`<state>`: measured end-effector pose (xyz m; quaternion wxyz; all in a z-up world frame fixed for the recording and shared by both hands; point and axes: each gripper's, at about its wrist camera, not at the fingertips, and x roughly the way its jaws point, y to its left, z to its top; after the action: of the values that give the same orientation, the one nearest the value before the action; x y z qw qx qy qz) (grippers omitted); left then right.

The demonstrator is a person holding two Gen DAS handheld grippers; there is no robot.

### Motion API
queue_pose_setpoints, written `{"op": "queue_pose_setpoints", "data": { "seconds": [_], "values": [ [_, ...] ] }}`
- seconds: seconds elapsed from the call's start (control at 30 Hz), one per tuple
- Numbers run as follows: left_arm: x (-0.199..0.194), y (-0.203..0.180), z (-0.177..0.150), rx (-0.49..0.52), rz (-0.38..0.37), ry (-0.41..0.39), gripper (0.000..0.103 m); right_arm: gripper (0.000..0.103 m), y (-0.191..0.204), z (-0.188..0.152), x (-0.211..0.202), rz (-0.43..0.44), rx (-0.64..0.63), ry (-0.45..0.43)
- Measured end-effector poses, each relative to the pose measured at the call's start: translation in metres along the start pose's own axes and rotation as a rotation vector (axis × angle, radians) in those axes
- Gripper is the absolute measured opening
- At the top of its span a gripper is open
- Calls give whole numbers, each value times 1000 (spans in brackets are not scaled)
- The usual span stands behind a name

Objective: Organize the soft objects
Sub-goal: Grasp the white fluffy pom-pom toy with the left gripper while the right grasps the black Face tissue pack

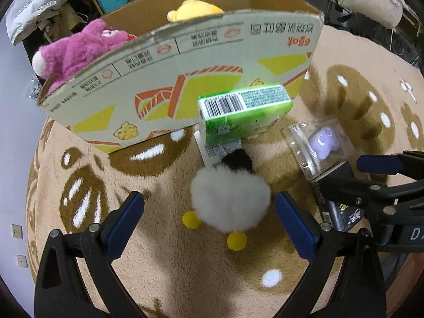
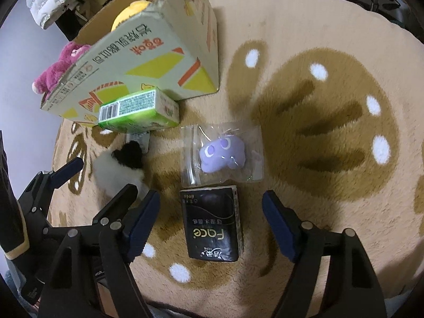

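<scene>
1. Cardboard box (image 1: pixel 185 79) stood ahead of both grippers, pink plush (image 1: pixel 76 50) and yellow plush (image 1: pixel 193 10) already inside.
2. Left gripper (image 1: pixel 209 212) was spread wide, empty; white fluffy toy (image 1: pixel 230 201) sat right between its fingers, nearest arm.
3. Right gripper (image 2: pixel 212 222) gaped wide, empty; black tissue pack (image 2: pixel 212 225) lay between its fingers, long axis pointing forward.
4. Green tissue pack (image 1: pixel 243 111) leaned against the box, beyond the toy; bagged purple toy (image 2: pixel 222 153) just ahead of the black pack.

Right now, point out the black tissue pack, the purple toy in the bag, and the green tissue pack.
black tissue pack (image 2: pixel 212 225): right wrist view, middle of its top face.
purple toy (image 2: pixel 221 153): right wrist view, its body inside the clear bag.
green tissue pack (image 1: pixel 243 111): left wrist view, its front face.
</scene>
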<state>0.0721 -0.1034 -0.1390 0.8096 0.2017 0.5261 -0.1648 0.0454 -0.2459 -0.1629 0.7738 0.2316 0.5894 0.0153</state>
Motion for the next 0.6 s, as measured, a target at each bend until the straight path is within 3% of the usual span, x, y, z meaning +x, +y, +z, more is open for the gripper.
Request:
{"op": "queue_pose_setpoints", "data": {
  "seconds": [0.6],
  "values": [
    [29, 5, 2, -10, 31, 71, 98, 83, 6, -2, 14, -29, -1, 20]
  ]
}}
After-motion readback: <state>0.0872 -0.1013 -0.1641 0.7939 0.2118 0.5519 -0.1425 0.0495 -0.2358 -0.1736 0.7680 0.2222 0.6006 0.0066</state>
